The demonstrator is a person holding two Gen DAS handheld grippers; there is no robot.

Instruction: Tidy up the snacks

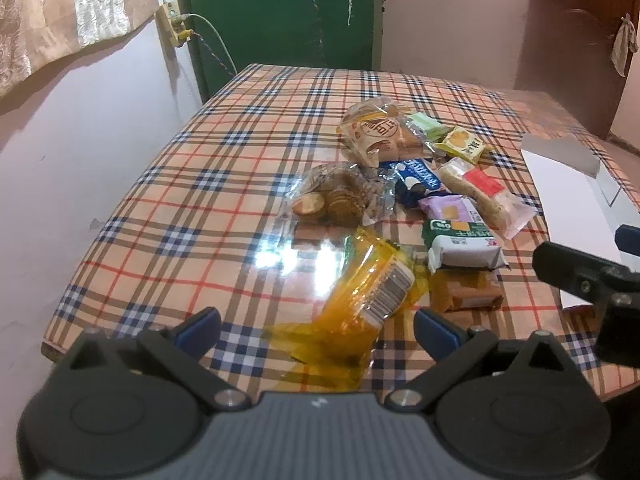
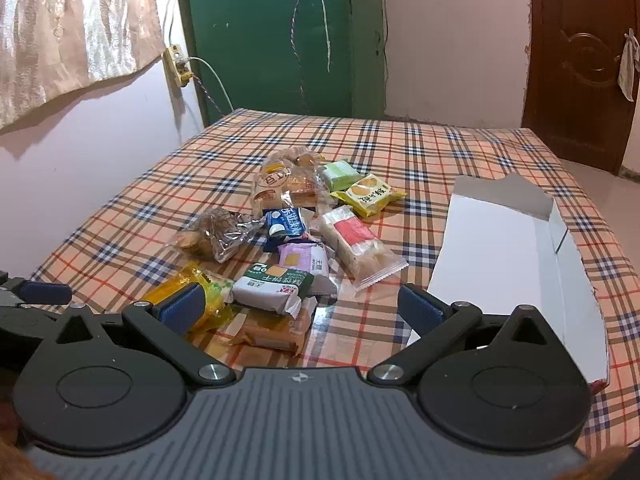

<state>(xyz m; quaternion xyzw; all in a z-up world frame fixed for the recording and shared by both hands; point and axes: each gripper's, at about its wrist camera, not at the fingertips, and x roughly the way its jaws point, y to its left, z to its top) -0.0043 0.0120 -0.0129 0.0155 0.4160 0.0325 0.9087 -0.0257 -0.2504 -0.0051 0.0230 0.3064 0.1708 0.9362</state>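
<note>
Several wrapped snacks lie in a loose pile on the plaid tablecloth (image 1: 168, 200). Nearest is a clear yellow packet (image 1: 360, 292) with a barcode, just ahead of my open left gripper (image 1: 318, 330), whose blue pads are spread to either side of its near end. Beside it lie a green-and-white biscuit pack (image 1: 460, 240) and an orange-brown pack (image 1: 466, 290). My right gripper (image 2: 302, 306) is open too, low over the near snacks, with the green-and-white pack (image 2: 276, 284) and orange-brown pack (image 2: 272, 330) between its pads. An open white box (image 2: 508, 248) lies flat to the right.
Farther back lie a clear bag of round biscuits (image 1: 336, 196), a blue pack (image 1: 416, 178), a purple pack (image 1: 448, 206), a red-and-white bar (image 1: 484, 194), a yellow pack (image 1: 464, 144) and a bread bag (image 1: 372, 132). A green cabinet (image 1: 280, 12) stands behind the table; the wall is left.
</note>
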